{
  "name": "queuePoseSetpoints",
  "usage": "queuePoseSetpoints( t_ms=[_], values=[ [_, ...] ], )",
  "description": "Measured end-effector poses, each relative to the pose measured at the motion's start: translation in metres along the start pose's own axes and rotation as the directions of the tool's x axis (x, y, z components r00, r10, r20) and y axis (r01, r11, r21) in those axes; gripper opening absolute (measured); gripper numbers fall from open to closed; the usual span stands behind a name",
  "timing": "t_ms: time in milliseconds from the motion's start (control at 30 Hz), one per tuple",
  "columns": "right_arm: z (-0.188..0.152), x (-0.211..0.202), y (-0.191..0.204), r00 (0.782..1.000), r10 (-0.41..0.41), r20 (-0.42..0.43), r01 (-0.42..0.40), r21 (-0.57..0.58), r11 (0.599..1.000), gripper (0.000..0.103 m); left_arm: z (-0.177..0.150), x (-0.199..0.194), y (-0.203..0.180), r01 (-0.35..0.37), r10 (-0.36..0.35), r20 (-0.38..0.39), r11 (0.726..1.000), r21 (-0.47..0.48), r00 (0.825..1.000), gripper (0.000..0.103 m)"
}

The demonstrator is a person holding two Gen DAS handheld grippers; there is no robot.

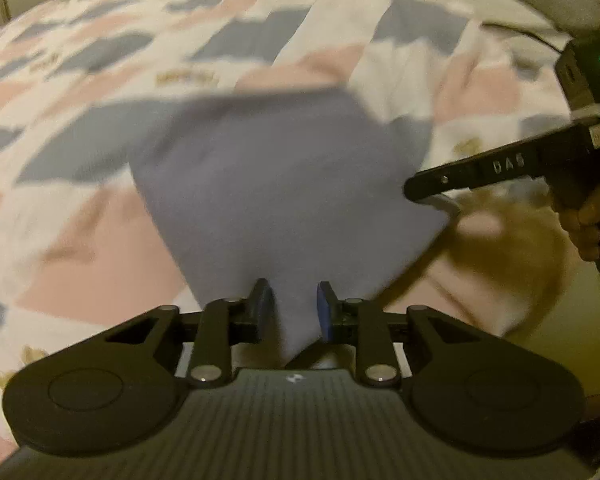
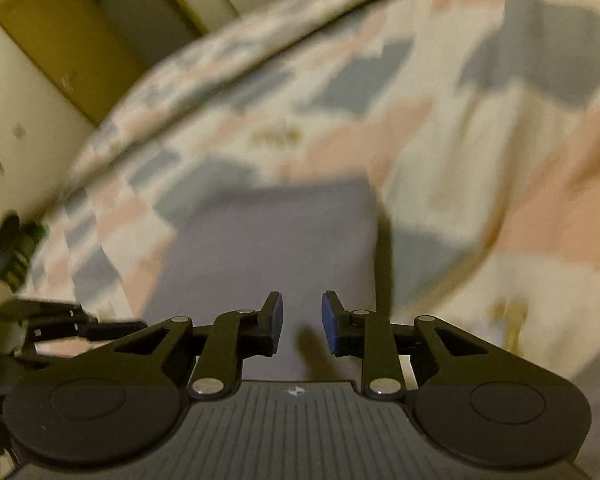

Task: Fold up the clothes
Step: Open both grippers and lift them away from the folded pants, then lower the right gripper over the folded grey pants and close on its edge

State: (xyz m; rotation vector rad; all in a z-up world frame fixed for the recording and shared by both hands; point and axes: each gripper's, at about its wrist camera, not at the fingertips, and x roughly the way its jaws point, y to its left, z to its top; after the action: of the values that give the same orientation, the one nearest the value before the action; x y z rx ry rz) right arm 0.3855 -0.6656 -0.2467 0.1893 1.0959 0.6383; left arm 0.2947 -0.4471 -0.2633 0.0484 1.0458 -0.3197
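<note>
— Between the left gripper [image 1: 294, 308] pads, low centre, a corner of the grey-blue garment [image 1: 284, 176] sits pinched; the rest spreads up mid-frame over the patchwork bedspread [image 1: 80, 240].

— And the right gripper [image 2: 302, 322]?

— Parted, over cloth, holding nothing. Likely mid-fold; it needs another corner.

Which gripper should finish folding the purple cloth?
Probably left. The left gripper has a corner of the purple cloth between its fingers; the right gripper is open above it.

right claw [image 2: 302, 322]: pads apart, nothing pinched | blue-grey garment [image 2: 268, 236]: flat on bed, under and beyond claw | patchwork bedspread [image 2: 480, 152]: surrounds garment | left claw [image 2: 60, 326]: beside garment's left edge, blurred
</note>
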Motion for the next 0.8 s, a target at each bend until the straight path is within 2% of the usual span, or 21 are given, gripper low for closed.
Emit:
queuePoseSetpoints(
  t_ms=[33, 100, 167, 267, 333, 433, 533, 667, 733, 800],
  values=[
    [-0.005, 0.009, -0.002, 1.0, -0.021, -0.022, 0.02, -0.007, 1.0, 0.021, 0.002, 0.003, -0.003, -0.008, 0.008, -0.001, 1.0, 0.0, 1.0, 0.02],
    [-0.011, 0.028, -0.009, 0.997, -0.062, -0.046, 0.06, -0.044, 0.997, 0.02, 0.007, -0.002, -0.01, -0.029, 0.029, 0.004, 0.999, 0.014, 1.0, 0.02],
    [-0.003, 0.028, -0.012, 0.996, -0.071, -0.058, 0.069, -0.032, 0.997, 0.02, 0.011, -0.01, -0.015, -0.05, 0.05, 0.004, 0.999, 0.016, 0.999, 0.02],
    [0.007, 0.01, -0.009, 0.997, -0.071, -0.033, 0.07, -0.01, 0.997, 0.024, 0.009, -0.022, -0.008, -0.074, 0.074, -0.011, 0.996, -0.055, 0.997, 0.02],
    [0.006, -0.002, -0.006, 0.999, -0.034, -0.006, 0.034, -0.001, 0.999, 0.025, 0.008, -0.015, -0.002, -0.092, 0.085, -0.056, 0.988, -0.121, 0.995, 0.02],
    [0.003, -0.006, -0.002, 1.0, 0.004, -0.006, -0.004, -0.001, 1.0, 0.029, 0.009, -0.007, 0.007, -0.12, 0.096, -0.122, 0.97, -0.211, 0.988, 0.019],
    [-0.004, 0.019, -0.009, 0.994, -0.037, -0.106, 0.039, 0.017, 0.999, 0.031, 0.02, -0.005, 0.011, -0.146, 0.1, -0.176, 0.952, -0.27, 0.979, 0.019],
    [0.006, 0.011, -0.013, 0.996, -0.009, -0.084, 0.016, 0.079, 0.997, 0.036, 0.034, -0.004, 0.018, -0.181, 0.1, -0.239, 0.921, -0.346, 0.966, 0.022],
    [0.01, 0.004, -0.011, 0.997, -0.002, -0.077, 0.008, 0.081, 0.997, 0.04, 0.041, -0.013, 0.021, -0.208, 0.12, -0.247, 0.905, -0.37, 0.962, 0.03],
    [0.012, -0.004, -0.011, 0.997, 0.004, -0.075, 0.003, 0.092, 0.996, 0.044, 0.046, -0.018, 0.024, -0.239, 0.142, -0.266, 0.894, -0.38, 0.953, 0.032]
  ],
)
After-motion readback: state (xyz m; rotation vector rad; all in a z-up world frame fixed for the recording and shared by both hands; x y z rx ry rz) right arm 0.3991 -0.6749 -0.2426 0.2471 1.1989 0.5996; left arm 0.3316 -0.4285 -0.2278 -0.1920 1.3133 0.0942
